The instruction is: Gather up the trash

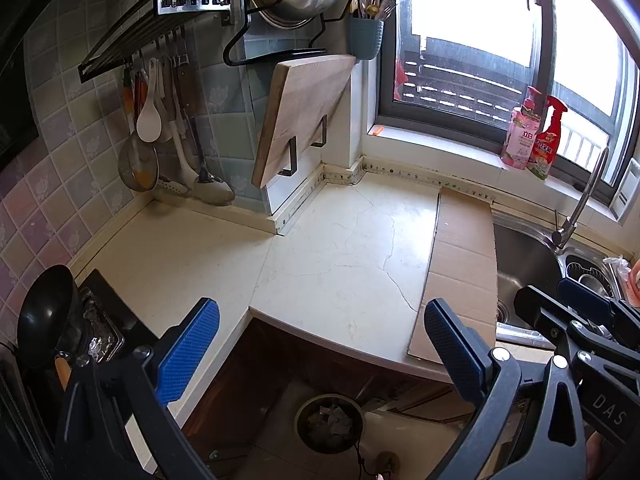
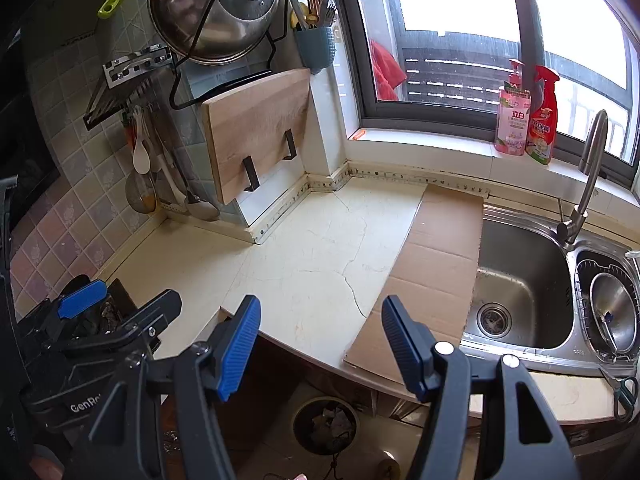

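- Far left, by the tiled wall: a black ladle stands at the stove edge; the foil-lined burner area lies just beside it.
- Wall above: hanging utensils under a black rack; a wooden cutting board sits tilted in two black brackets, with a steel pot lid racked over it.
- Left tongs: jaws stand wide apart, nothing between the blue pads; they hang over the front edge of the tabletop. Left tongs are also seen at the left edge of the right wrist view.
- Tabletop: pale, cracked stone, bare in the middle.
- Trash bin: on the floor below the tabletop's front edge, round, with crumpled paper scraps inside. This is where the visible trash sits.
- Right tongs: jaws stand about half open, nothing gripped; they hover over the same tabletop edge, above the bin.
- Flat cardboard sheet: lies on the tabletop, its right side touching the sink rim and its near end overhanging the front edge.
- Steel sink: empty left basin with drain; a faucet stands behind it. The right basin holds a steel bowl.
- Window sill: a pink bottle and a red spray bottle, touching.
- Far right: scissors on the tabletop in front of the sink.
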